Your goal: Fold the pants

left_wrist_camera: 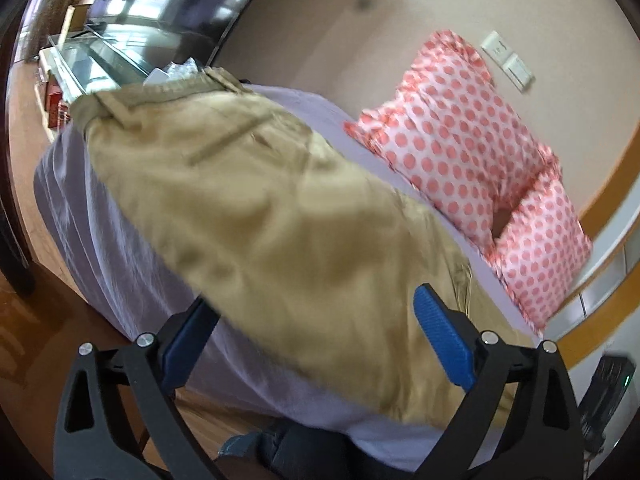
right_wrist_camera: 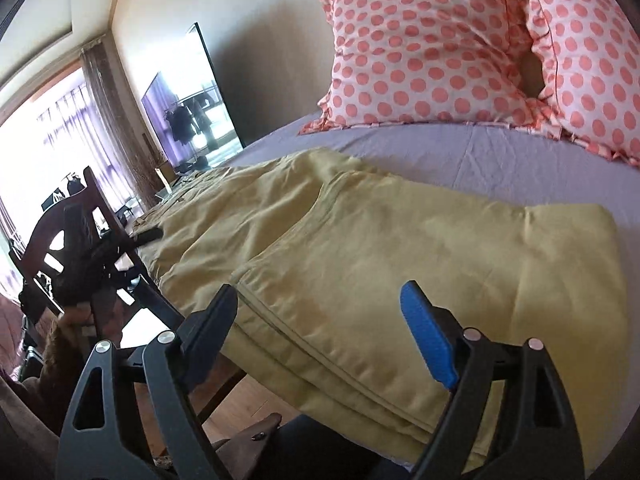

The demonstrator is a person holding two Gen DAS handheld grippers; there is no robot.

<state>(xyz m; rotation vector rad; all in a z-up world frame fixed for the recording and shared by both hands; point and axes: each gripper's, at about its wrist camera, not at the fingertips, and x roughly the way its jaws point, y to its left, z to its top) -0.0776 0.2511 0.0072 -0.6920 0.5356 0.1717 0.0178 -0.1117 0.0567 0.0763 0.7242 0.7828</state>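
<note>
Tan pants [left_wrist_camera: 248, 208] lie on a lilac bed sheet [left_wrist_camera: 120, 248], waistband at the far end. In the right wrist view the pants [right_wrist_camera: 360, 248] lie folded lengthwise, leg hems stacked at the near bed edge. My left gripper [left_wrist_camera: 312, 320] is open, its blue pads [left_wrist_camera: 440, 336] wide apart over the near end of the pants, with cloth lying between them. My right gripper [right_wrist_camera: 320, 304] is open and empty just above the hems. The left gripper also shows in the right wrist view [right_wrist_camera: 132, 240], by the waist at the bed's left edge.
Two pink polka-dot pillows [right_wrist_camera: 432, 52] lean at the head of the bed against the wall. A dark wooden chair [right_wrist_camera: 60, 240] stands to the left of the bed. A TV [right_wrist_camera: 192, 108] and glass stand [left_wrist_camera: 88, 60] sit beyond. Wooden floor [left_wrist_camera: 32, 320] lies below the bed edge.
</note>
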